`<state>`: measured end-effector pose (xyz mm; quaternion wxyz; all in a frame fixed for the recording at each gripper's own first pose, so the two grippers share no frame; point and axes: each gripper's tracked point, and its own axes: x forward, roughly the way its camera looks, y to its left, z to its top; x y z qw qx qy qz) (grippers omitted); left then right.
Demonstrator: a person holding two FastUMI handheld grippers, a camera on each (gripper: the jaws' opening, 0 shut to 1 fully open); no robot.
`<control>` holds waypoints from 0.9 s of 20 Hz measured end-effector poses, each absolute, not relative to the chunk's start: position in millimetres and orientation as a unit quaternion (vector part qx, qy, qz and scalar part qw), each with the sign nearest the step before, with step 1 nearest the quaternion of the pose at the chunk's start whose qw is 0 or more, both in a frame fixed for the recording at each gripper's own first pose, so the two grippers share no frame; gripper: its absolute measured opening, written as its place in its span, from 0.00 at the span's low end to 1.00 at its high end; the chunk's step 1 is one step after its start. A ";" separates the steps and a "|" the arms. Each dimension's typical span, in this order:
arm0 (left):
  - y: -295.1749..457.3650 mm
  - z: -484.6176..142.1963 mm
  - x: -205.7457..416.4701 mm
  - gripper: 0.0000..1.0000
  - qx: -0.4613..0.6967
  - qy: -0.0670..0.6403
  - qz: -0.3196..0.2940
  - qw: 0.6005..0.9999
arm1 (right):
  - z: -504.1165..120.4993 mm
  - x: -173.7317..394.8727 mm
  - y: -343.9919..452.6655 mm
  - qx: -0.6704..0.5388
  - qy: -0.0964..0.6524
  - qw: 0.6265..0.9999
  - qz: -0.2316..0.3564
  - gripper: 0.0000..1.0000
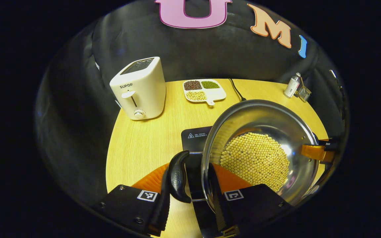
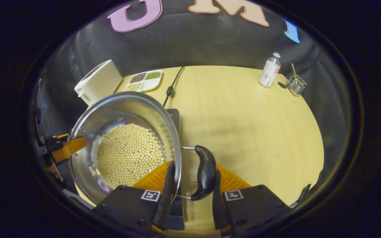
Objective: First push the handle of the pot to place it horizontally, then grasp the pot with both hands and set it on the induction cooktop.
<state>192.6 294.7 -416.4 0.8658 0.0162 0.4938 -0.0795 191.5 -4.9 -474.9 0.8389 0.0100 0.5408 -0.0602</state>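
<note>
**A:** so what's each gripper clamped on? Left gripper [image 1: 193,198] looks closed on the pot's black left handle [image 1: 178,177], bottom centre of the left gripper view.

**B:** yep, and the right gripper [image 2: 190,193] pinches the right handle [image 2: 204,172]. Probably to keep the pot [image 1: 260,152] level, since it's full of beans [image 2: 127,153]. It's over the induction cooktop [image 1: 195,137], mid-frame; can't tell if it's touching.

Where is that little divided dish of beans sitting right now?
In the left gripper view, the divided dish sits at the table's far edge, just right of the toaster, beyond the pot.
</note>
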 end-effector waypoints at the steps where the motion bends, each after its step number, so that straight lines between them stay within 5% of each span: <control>1: 294.9 -416.4 193.2 0.58 0.017 0.494 -0.080 0.866 | -475.0 191.8 -5.1 0.010 0.540 0.839 -0.062 0.55; 15: 293.5 -418.2 193.5 0.67 0.036 0.494 -0.078 0.865 | -478.2 193.2 -3.8 0.027 0.528 0.846 -0.068 0.57; 18: 297.0 -428.0 182.7 0.81 0.073 0.518 -0.064 0.850 | -479.5 190.0 -0.1 0.043 0.541 0.838 -0.052 0.61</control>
